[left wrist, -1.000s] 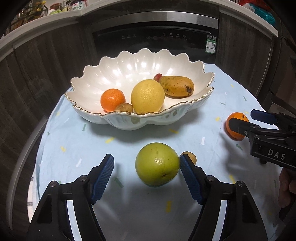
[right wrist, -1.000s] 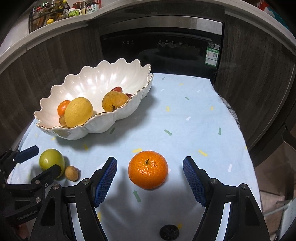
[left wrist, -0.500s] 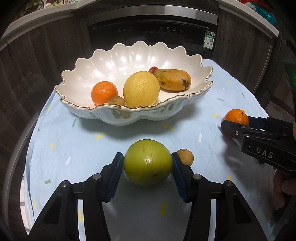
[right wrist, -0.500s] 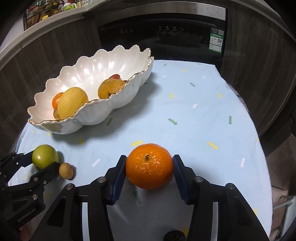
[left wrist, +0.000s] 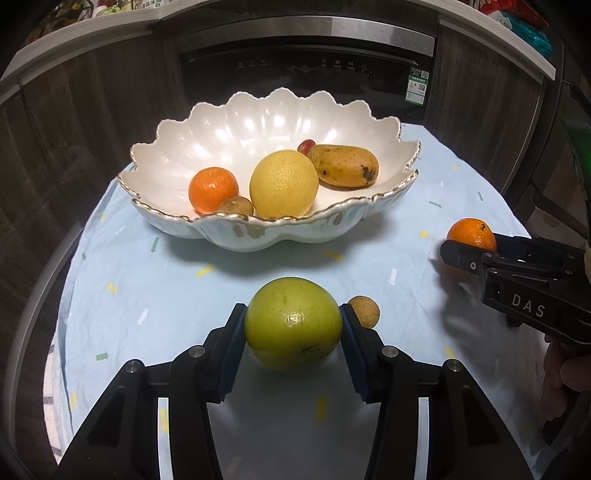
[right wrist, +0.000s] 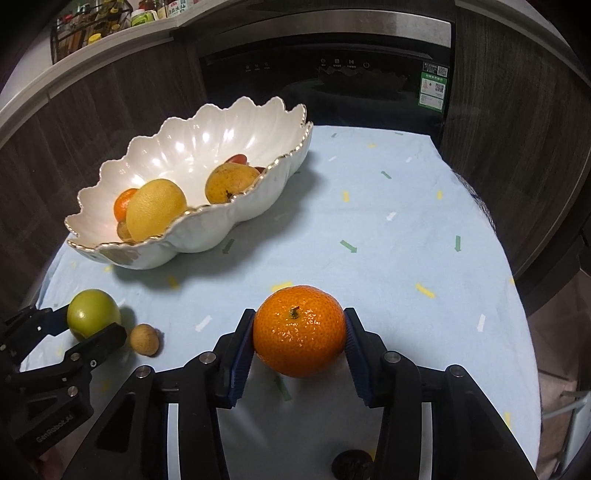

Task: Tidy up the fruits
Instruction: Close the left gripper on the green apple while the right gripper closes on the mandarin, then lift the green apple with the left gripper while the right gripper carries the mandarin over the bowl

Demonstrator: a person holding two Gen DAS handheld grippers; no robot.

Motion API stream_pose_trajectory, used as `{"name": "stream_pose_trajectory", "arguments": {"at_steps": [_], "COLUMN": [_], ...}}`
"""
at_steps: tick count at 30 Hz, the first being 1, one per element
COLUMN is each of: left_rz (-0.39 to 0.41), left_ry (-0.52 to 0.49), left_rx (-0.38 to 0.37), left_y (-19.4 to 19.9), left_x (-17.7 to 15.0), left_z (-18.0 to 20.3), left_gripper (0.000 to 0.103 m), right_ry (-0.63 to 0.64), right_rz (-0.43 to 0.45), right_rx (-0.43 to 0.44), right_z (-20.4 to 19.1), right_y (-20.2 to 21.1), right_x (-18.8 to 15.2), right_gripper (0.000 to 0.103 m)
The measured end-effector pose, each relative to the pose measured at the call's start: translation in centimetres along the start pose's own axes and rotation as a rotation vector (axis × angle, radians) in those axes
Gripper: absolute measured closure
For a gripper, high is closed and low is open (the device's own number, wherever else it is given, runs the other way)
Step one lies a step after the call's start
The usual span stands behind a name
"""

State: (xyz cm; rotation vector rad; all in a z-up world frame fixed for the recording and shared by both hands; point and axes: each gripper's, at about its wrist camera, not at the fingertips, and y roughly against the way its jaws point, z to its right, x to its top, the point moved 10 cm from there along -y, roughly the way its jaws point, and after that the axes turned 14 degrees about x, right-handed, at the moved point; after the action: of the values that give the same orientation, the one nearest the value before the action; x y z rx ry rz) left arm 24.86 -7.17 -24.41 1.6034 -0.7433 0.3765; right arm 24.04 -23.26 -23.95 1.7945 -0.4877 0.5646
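Left wrist view: left gripper (left wrist: 292, 325) clamps the green fruit (left wrist: 292, 328) on the cloth (left wrist: 147, 280), at six o'clock from the bowl (left wrist: 280, 232). Right gripper (right wrist: 299, 334) pinches the orange (right wrist: 299, 330). Both look round, firm and smooth, likely to roll; grips across their widest part suit them.

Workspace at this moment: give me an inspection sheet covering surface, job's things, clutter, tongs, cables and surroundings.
Surface: light blue tablecloth with small coloured marks.
Job's things: white scalloped bowl holds fruit; green fruit, orange and small brown fruit are outside the bowl.
Clutter: small dark round object at near edge.
Tongs: left tongs shut on green fruit; right tongs shut on orange.
Cables: nothing seen.
Surroundings: dark built-in appliance, wood-look cabinets, shelf with bottles.
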Motion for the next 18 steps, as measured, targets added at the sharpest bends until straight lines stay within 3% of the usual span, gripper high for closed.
{"name": "stream_pose_trajectory", "arguments": {"at_steps": [18], "left_rz": [0.088], "left_ry": [0.028], "left_rx": [0.022], "left_y": [5.0], "left_x": [3.0], "left_z": [-2.3], "left_gripper": [0.055], "right_ry": [0.043], "right_rz": [0.094], "right_rx": [0.004], "right_z": [-2.8], "right_y": [4.9], "right_x": [3.1], "right_gripper": [0.057]}}
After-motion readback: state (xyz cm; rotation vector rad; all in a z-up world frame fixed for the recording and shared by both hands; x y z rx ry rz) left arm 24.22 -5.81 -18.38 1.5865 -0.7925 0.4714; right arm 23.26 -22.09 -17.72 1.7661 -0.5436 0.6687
